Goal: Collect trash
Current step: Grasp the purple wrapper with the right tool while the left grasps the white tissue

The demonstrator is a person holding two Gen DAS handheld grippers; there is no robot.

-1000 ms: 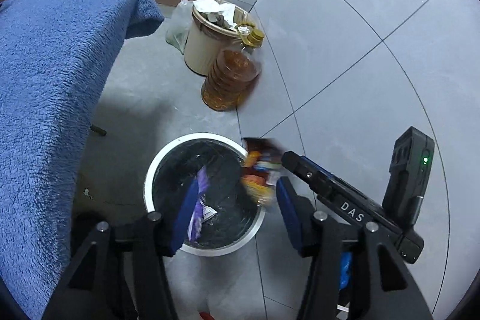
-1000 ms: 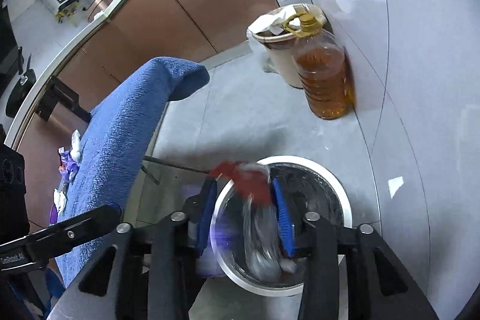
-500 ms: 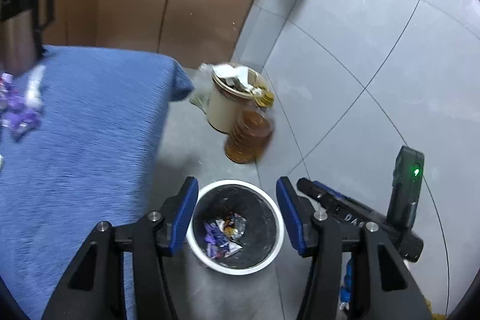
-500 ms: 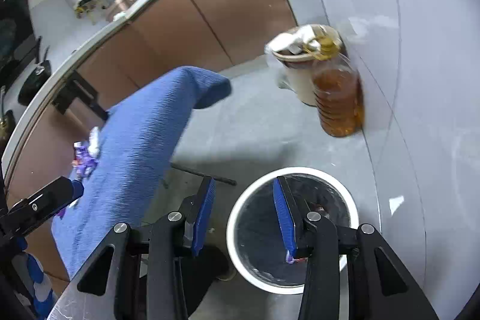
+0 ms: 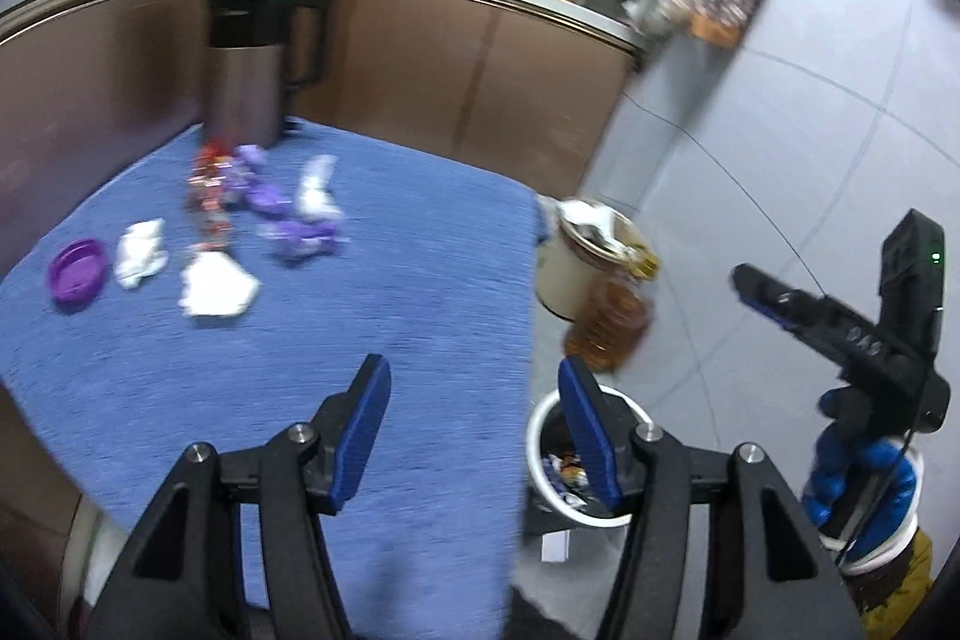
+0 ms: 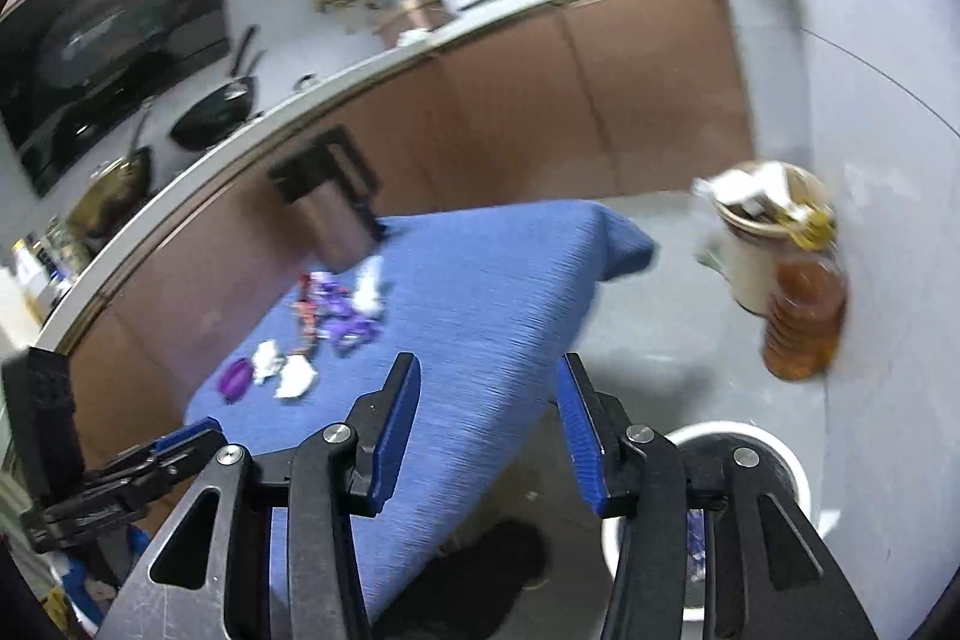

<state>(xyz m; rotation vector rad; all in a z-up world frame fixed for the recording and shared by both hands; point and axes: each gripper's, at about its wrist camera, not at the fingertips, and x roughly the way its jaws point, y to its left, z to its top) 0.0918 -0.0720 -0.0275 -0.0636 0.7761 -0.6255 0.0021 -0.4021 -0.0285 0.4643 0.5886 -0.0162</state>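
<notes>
While some wrappers lie in the bin (image 5: 549,415), both grippers (image 5: 474,427) (image 6: 486,427) gape empty (more scraps (image 5: 219,289) wait on the table (image 5: 420,280)).

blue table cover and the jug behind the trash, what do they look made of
Blue table cover: seems soft fabric, towel-like; fuzzy ribbed texture, edge draping limply over the corner. Jug: probably brushed metal body, matte brownish sheen, with black plastic-looking lid and handle; motion blur leaves this uncertain.
</notes>
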